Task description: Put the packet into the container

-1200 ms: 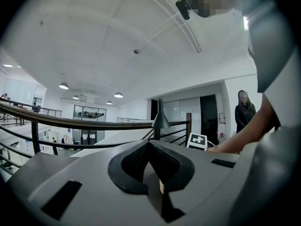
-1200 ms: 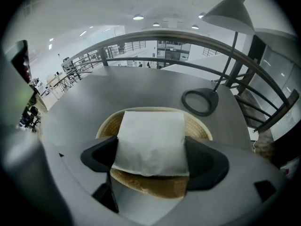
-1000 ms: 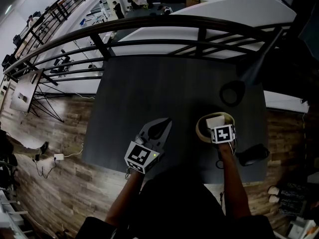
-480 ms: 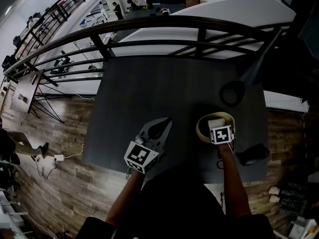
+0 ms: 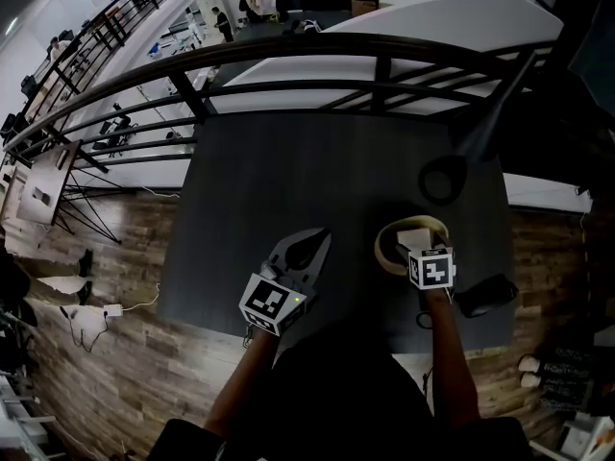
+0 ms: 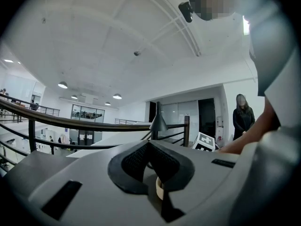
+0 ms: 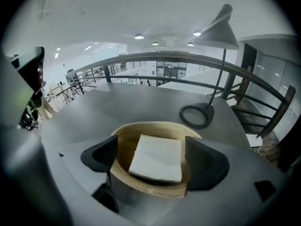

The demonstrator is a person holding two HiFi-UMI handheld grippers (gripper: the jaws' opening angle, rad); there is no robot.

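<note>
A white packet [image 7: 156, 157] lies flat inside the round tan container [image 7: 123, 173], which stands on the dark table at the right [image 5: 384, 249]. My right gripper [image 7: 153, 158] hangs just above and behind the container, tilted down. It is open, with one black pad on each side of the rim and nothing touching the packet [image 5: 413, 235]. In the head view its marker cube covers the near rim, with the right gripper [image 5: 420, 250] beneath it. My left gripper [image 5: 316, 234] hovers level to the left of the container, shut and holding nothing; its tips [image 6: 148, 145] meet.
A desk lamp's ring base [image 5: 444, 179] stands behind the container, its shade [image 7: 221, 29] high above. A black object [image 5: 488, 296] lies by the right near edge of the table [image 5: 288, 171]. A railing [image 5: 288, 60] runs along the far edge. A person [image 6: 243, 117] stands at the right.
My right gripper has lifted and drawn back slightly from the container, with the packet left lying inside. The left gripper has stayed where it was.
</note>
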